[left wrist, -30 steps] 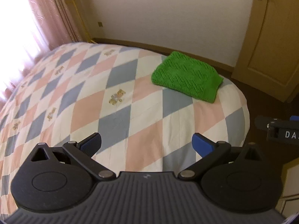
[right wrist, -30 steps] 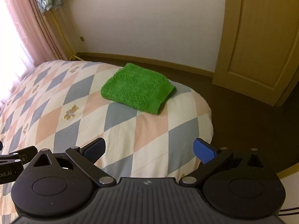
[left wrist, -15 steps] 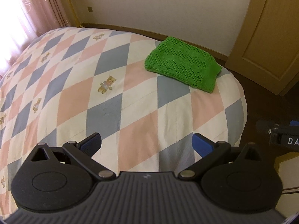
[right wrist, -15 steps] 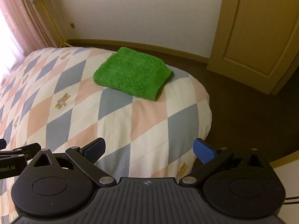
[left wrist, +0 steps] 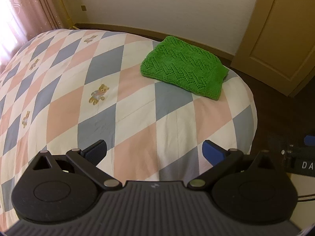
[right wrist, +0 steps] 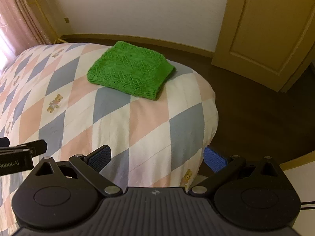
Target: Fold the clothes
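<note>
A green knitted garment lies folded into a compact rectangle near the far corner of the bed. My left gripper hovers over the near part of the bed, well short of the garment, open with nothing between its blue-padded fingers. My right gripper is likewise open and empty above the bed's near right corner. Part of the other gripper shows at the right edge of the left wrist view and at the left edge of the right wrist view.
The bed carries a quilt of pink, blue and white diamonds with small teddy bears. Dark floor lies beyond its right edge. A wooden door stands at the back right, pink curtains at the left.
Both grippers have moved forward and tilted, so the green garment appears closer and lower in both views. The garment itself has not moved. Both grippers stayed open.
</note>
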Demonstrator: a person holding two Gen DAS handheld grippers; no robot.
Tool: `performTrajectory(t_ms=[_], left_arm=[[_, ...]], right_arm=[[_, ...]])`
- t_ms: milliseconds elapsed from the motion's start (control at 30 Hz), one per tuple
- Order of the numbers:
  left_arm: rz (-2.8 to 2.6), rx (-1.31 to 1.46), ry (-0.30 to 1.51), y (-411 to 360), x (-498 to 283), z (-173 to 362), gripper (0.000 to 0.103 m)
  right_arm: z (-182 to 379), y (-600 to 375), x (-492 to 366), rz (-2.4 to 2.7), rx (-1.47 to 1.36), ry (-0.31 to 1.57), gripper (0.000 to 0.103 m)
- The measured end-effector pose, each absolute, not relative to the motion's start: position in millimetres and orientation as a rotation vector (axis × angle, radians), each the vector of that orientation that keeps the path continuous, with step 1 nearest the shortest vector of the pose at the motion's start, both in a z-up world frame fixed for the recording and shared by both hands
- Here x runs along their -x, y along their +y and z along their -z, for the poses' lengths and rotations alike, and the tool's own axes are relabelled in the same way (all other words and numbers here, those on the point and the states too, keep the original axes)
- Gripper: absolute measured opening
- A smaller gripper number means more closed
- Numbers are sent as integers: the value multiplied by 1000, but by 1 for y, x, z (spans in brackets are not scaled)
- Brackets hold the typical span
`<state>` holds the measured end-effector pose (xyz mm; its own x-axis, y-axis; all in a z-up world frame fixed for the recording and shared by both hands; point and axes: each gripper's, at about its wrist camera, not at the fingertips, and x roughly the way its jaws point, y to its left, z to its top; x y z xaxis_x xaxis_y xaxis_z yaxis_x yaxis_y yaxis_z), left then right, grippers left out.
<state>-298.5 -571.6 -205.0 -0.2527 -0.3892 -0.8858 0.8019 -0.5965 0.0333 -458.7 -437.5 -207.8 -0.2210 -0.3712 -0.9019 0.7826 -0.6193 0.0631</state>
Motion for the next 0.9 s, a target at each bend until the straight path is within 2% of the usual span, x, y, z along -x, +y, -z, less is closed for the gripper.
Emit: performTrajectory(t_ms=[900], left_arm=[[1743, -1147, 620, -596, 386, 200, 102]], right_arm=[[217, -494, 547, 1747, -1195, 575, 103]])
